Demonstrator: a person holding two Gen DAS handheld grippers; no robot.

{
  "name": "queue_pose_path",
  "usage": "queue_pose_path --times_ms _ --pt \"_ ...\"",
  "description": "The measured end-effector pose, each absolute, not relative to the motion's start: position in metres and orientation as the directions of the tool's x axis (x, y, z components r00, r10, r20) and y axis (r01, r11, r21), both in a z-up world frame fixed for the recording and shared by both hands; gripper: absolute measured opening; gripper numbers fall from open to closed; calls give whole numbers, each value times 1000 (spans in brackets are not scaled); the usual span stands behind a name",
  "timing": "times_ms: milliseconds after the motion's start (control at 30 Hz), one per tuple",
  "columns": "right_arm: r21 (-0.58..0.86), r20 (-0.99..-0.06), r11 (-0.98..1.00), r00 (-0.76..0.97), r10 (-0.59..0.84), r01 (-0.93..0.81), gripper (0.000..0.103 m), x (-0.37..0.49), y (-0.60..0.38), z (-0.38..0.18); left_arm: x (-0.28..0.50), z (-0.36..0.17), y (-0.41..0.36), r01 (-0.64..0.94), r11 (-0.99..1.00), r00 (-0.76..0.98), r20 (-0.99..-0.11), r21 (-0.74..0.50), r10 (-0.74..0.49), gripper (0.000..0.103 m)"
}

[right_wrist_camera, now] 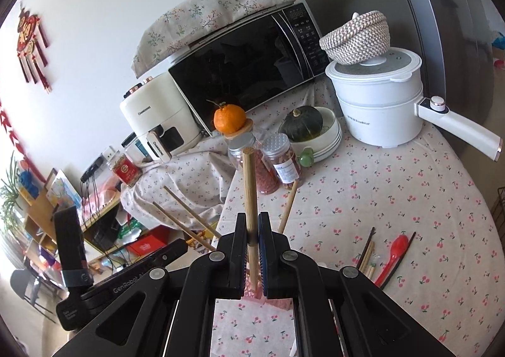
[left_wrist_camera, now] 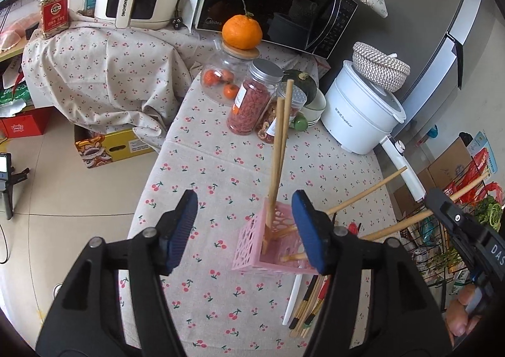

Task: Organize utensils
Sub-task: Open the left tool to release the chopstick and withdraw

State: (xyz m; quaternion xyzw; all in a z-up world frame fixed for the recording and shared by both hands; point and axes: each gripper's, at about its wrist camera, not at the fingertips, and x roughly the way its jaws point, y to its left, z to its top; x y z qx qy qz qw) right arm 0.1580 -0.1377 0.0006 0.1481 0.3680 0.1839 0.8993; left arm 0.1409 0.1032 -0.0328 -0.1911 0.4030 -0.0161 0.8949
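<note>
The left gripper (left_wrist_camera: 244, 232) is hovering with jaws spread wide and empty beside the pink holder (left_wrist_camera: 271, 243), which is already carrying several chopsticks. The right gripper (right_wrist_camera: 252, 249) is clamping one wooden chopstick (right_wrist_camera: 250, 193) upright over it. The red spoon (right_wrist_camera: 393, 257) and loose chopsticks (right_wrist_camera: 366, 254) are lying unsorted on the tablecloth (right_wrist_camera: 410, 186).

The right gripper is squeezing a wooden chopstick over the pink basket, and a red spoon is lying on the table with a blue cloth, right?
Almost. The tablecloth is off-white with red cherries, not blue, as the right wrist view shows. The right gripper does squeeze the wooden chopstick over the pink basket, and the red spoon lies there.
</note>
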Motion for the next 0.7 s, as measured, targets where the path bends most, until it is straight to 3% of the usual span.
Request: queue_pose_path --times_ms 433,533,600,667,700 --pt "407 -687 903 605 403 -140 10 183 -116 -45 134 -42 101 -106 940 632 -752 -323 -187 66" --pt "403 -665 901 625 409 -161 22 183 -120 -37 133 -41 99 -99 945 629 -755 -313 -184 72" --pt "400 -640 900 650 409 -172 47 180 -124 -28 132 -40 97 -95 948 629 -756 -305 -180 77" --pt "395 -609 901 683 403 -180 59 176 -131 -17 130 -38 95 -90 950 631 -755 -299 -178 79" --pt "389 -598 903 695 399 -184 60 174 -134 -12 130 -38 93 -87 951 632 -754 -296 -177 80"
